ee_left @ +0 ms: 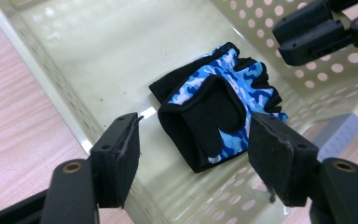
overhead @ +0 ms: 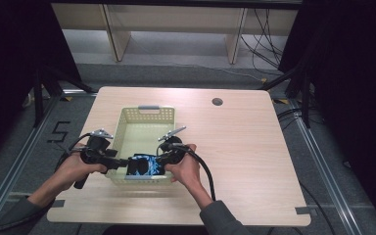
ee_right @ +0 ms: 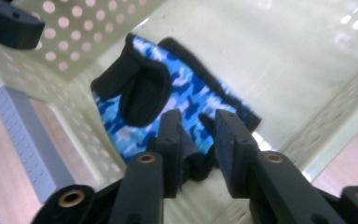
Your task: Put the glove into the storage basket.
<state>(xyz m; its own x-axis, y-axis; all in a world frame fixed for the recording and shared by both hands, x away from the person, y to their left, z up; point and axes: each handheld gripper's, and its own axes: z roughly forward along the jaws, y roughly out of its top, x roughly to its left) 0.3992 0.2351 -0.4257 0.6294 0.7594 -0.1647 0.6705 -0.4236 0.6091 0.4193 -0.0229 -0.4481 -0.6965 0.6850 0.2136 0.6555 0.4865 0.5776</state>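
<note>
A blue camouflage glove (overhead: 144, 165) lies flat on the floor of the pale perforated basket (overhead: 149, 114), at its near end, low in the middle of the high view. Both grippers lean in over the basket's near corners, which suggests the glove has just been set down there and is being let go.

The left gripper (ee_left: 193, 151) stands released, its pads wide apart and clear of the cloth; its own view, lower centre, shows the glove's black cuff opening between them. The right gripper (ee_right: 198, 140) has its jaws narrowly parted around a black edge of the glove; I cannot tell whether the pads press on it. From above, the hands hide these gaps, yet that view alone shows the basket sitting mid-table (overhead: 245, 147).
</note>
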